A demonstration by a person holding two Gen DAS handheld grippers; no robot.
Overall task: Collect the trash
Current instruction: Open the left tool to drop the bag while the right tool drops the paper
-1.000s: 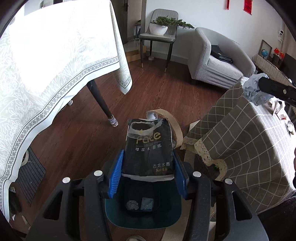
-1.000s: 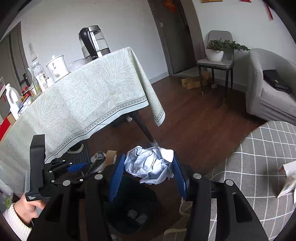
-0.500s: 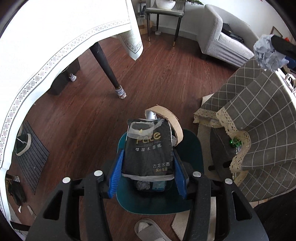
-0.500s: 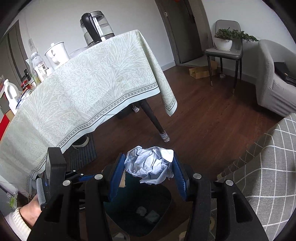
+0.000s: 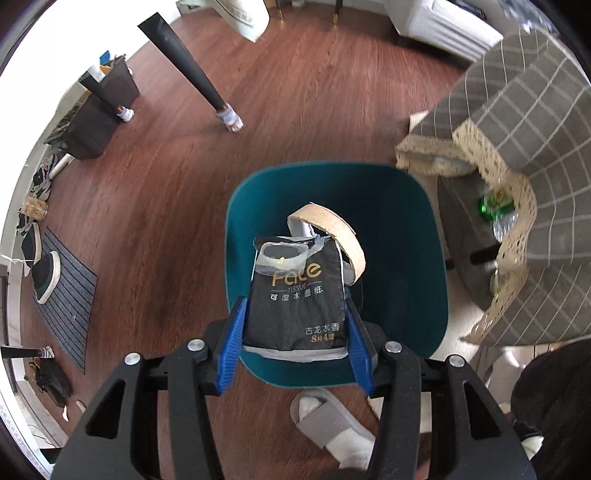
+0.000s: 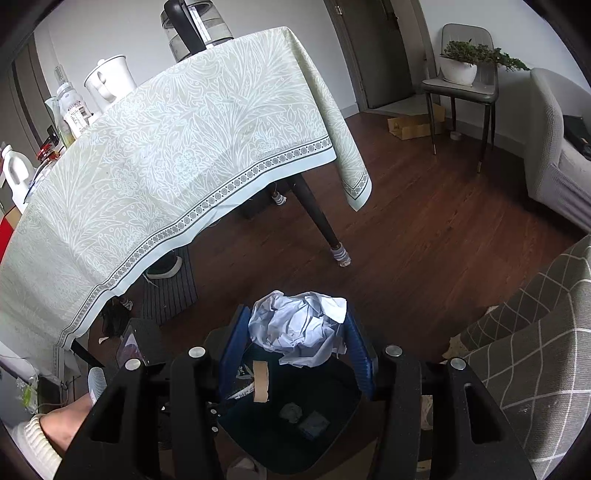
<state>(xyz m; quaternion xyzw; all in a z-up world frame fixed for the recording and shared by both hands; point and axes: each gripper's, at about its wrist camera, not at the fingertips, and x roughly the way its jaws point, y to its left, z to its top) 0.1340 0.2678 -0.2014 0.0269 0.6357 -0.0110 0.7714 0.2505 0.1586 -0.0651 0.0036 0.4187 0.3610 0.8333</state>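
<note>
1. The left hand-held gripper [image 5: 295, 332] is clamped on a black tissue pack [image 5: 295, 295], its blue fingers [image 5: 232, 343] pressing both sides of the pack.
2. A cardboard ring [image 5: 332, 232] sticks out past the far end of the pack, touching it; whether it is attached I cannot tell.
3. Pack and ring hang directly over the open mouth of a teal bin [image 5: 424, 221] standing on the wooden floor [image 5: 166, 203].
4. The right hand-held gripper [image 6: 297, 332] is closed around a crumpled wad of pale paper [image 6: 299, 328], which bulges above and between its blue fingers [image 6: 231, 339].
5. In the right wrist view the wad hangs above the same bin [image 6: 317, 458], where two small scraps [image 6: 306, 419] lie on the bottom.
6. In that view the cardboard ring [image 6: 260, 380] shows edge-on below the wad, over the bin's opening.
7. A counter with a grey checked cloth [image 5: 535, 129] stands just beside the bin on the right.
8. A larger counter under a pale green patterned cloth [image 6: 166, 166] stands further off, carrying a kettle [image 6: 192, 29] and a white jug [image 6: 109, 81].
9. A foot in a grey slipper [image 5: 332, 424] rests on the floor near the bin.
</note>
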